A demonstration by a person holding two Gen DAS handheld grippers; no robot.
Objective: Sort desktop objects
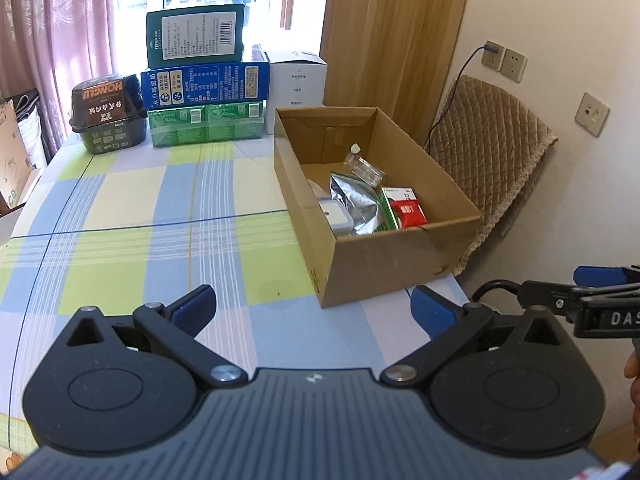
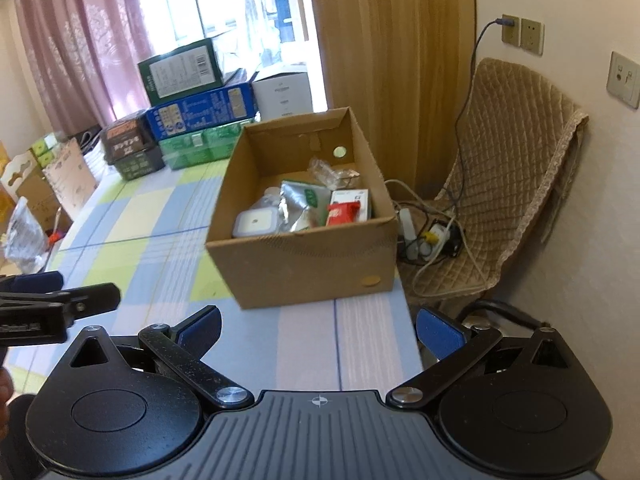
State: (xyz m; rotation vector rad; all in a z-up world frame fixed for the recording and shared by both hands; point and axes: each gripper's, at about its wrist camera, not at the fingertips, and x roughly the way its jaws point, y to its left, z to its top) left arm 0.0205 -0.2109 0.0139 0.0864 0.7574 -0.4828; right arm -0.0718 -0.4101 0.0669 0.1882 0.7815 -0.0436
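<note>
An open cardboard box (image 1: pixel 384 256) (image 2: pixel 304 264) stands on the checked tablecloth near the table's right edge. Inside lie a red packet (image 1: pixel 409 213) (image 2: pixel 340 213), a silver foil pouch (image 1: pixel 356 204) (image 2: pixel 294 204), a white square device (image 1: pixel 334 216) (image 2: pixel 254 222), a clear crinkled bag (image 1: pixel 362 166) (image 2: pixel 332 172) and a green-and-white carton (image 1: pixel 390 196). My left gripper (image 1: pixel 316 312) hovers open over the cloth in front of the box, nothing between its blue pads. My right gripper (image 2: pixel 318 328) is open too, just short of the box's near wall, empty.
Stacked green, blue and light-green cartons (image 1: pixel 200 80) (image 2: pixel 192 96), a dark tub (image 1: pixel 106 112) (image 2: pixel 130 144) and a white box (image 1: pixel 296 80) line the table's far edge. A chair with a quilted cover (image 1: pixel 488 148) (image 2: pixel 516 160) and a power strip (image 2: pixel 432 236) lie right of the table.
</note>
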